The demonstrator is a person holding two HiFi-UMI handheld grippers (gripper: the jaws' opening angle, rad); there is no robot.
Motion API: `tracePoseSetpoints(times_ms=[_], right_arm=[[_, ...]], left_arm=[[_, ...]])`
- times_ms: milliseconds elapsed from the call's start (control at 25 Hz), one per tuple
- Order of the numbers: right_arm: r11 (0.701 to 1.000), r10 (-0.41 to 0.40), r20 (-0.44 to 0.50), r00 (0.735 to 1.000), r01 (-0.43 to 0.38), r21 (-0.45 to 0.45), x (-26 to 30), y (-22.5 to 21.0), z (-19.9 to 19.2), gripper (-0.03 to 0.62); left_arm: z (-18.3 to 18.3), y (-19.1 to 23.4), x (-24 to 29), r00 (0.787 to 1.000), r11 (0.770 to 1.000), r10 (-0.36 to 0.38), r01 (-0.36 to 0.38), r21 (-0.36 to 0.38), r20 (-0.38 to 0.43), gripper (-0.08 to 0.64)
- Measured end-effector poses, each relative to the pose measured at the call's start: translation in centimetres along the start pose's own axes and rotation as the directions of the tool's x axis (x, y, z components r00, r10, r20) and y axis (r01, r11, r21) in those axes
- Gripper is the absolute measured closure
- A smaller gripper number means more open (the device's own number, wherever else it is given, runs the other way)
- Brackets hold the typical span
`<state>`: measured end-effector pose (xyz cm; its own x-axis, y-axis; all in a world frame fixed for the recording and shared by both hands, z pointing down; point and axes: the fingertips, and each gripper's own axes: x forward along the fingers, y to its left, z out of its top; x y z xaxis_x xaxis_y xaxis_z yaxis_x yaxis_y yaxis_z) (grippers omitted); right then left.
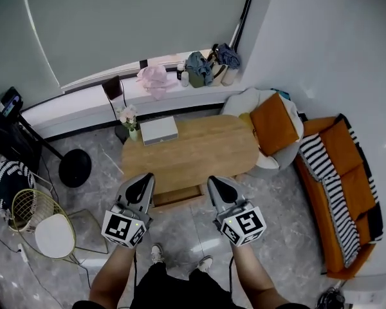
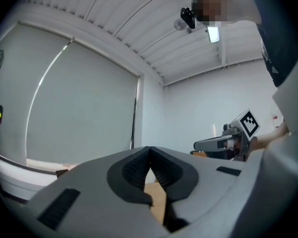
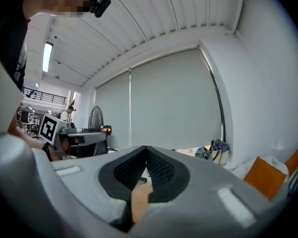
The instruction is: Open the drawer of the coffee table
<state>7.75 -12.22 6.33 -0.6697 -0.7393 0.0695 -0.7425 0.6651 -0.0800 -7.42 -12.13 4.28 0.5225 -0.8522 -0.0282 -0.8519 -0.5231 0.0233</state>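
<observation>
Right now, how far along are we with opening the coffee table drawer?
Done: nothing certain. A wooden front shows under the near edge of the coffee table, but I can't tell if it is pulled out. In hand: nothing; the left gripper and right gripper are both shut, empty, short of the table. Left: probably grip that front and pull.

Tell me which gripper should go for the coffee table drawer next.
Right, but only narrowly. The left gripper and right gripper both hover shut and empty, flanking the drawer about equally; the left side has the chair close by.
</observation>
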Motion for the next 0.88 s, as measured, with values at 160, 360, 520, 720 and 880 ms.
tracePoseSetpoints(times_ms=[160, 360, 520, 720, 880], right_arm=[[0.999, -0.023, 0.026, 0.999, 0.024, -0.031, -2.0, -1.0, 2.3, 0.588], [0.997, -0.037, 0.040, 0.999, 0.039, -0.059, -4.4, -1.5, 3.2, 0.588], [0.995, -0.045, 0.041, 0.998, 0.048, -0.083, -6.1, -1.5, 3.8, 0.588], [0.992, -0.084, 0.053, 0.995, 0.088, -0.093, -8.0, -3.0, 4.4, 0.588], [0.987, -0.129, 0.067, 0.989, 0.135, -0.085, -8.9, -4.0, 5.1, 0.588]], left_arm=[[2.9, -0.8, -1.4, 0.998, 0.998, 0.037, -0.040, 0.056, 0.046, 0.552], [5.4, -1.6, -3.3, 0.992, 0.989, 0.084, -0.095, 0.114, 0.097, 0.552], [6.7, -2.1, -5.0, 0.985, 0.983, 0.121, -0.136, 0.124, 0.123, 0.552], [7.7, -2.5, -6.9, 0.977, 0.981, 0.153, -0.168, 0.096, 0.151, 0.552], [8.0, -1.5, -7.4, 0.972, 0.978, 0.171, -0.187, 0.094, 0.160, 0.552]])
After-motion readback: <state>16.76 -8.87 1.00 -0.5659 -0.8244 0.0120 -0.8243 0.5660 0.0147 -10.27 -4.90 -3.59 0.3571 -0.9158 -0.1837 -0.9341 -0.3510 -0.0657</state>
